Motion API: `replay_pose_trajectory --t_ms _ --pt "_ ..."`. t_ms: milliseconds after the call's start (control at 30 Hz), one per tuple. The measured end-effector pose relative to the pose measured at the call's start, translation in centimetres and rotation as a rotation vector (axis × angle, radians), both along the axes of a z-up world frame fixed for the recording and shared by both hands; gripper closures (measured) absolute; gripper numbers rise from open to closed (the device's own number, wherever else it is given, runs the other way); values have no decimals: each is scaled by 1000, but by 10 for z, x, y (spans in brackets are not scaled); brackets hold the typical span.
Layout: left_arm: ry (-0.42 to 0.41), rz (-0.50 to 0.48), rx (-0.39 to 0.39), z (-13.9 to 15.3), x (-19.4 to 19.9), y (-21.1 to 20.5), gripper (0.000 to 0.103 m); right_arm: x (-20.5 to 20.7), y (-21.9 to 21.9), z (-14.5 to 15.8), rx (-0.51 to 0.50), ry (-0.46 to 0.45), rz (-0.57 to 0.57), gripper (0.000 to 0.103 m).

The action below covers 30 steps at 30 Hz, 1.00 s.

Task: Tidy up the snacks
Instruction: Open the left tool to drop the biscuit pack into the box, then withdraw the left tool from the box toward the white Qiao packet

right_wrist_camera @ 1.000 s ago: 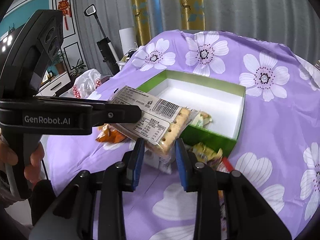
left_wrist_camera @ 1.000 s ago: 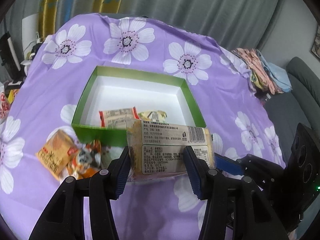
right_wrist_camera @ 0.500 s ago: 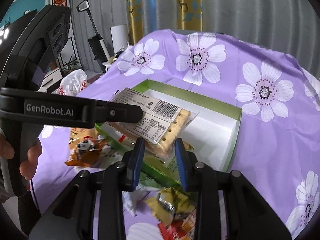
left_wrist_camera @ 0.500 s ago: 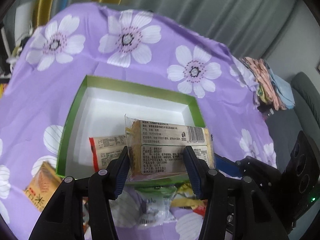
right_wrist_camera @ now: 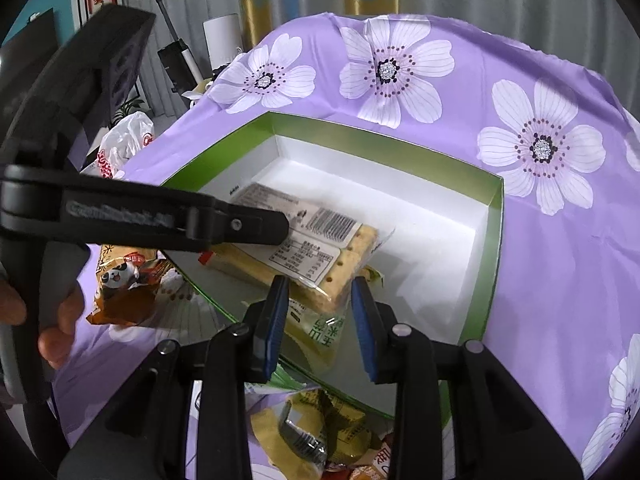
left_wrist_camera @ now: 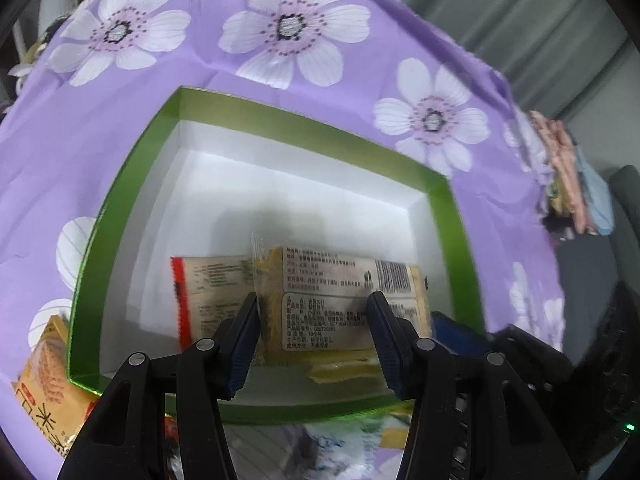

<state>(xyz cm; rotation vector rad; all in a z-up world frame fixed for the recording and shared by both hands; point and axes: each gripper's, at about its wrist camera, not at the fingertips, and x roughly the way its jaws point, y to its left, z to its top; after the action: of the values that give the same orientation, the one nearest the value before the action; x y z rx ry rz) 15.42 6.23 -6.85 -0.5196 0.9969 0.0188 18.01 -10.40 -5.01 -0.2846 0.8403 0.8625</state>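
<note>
Both grippers have carried the cracker pack (left_wrist_camera: 340,300) forward since a second ago, from short of the green box (left_wrist_camera: 452,216) to low over its white floor. It is a flat, rectangular stack of pale, pin-holed crackers in clear crinkly film with a white printed label and barcode. The left gripper (left_wrist_camera: 314,334) pinches it across the width between ribbed blue pads; the right gripper (right_wrist_camera: 320,308) has one end between its pads, and its jaws have just been easing apart, though whether they press I cannot tell. Inside the shallow cardboard box, a flat red-edged packet (left_wrist_camera: 208,296) lies partly under the pack. Loose glossy snack wrappers (right_wrist_camera: 316,428) sit on the purple, flower-printed cloth (right_wrist_camera: 560,260) covering the bench, just outside the box's near wall.
</note>
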Motion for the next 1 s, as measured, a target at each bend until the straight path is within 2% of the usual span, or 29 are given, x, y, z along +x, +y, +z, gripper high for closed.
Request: replay_pose_trajectory --t_ms 200,367,500,667,833,900,1000 --pt "-12 20 -6 4 -7 5 25 -6 -3 8 38 -17 -9 58" --pt "-54 15 25 26 -17 9 24 -16 -15 16 61 -29 -28 53" --pt "-97 -1 49 48 -32 10 19 -29 -32 25 95 -31 -48 46" --pt "-142 8 32 66 -65 19 16 -52 -51 30 129 -30 -78 41" --pt "-159 58 13 72 -108 39 15 -75 -68 28 151 -11 -95 37" --pt "-159 95 27 72 -127 49 4 -85 -73 26 154 -8 -103 31" --pt "-159 149 38 68 -152 60 4 -96 -80 24 164 -2 -112 28"
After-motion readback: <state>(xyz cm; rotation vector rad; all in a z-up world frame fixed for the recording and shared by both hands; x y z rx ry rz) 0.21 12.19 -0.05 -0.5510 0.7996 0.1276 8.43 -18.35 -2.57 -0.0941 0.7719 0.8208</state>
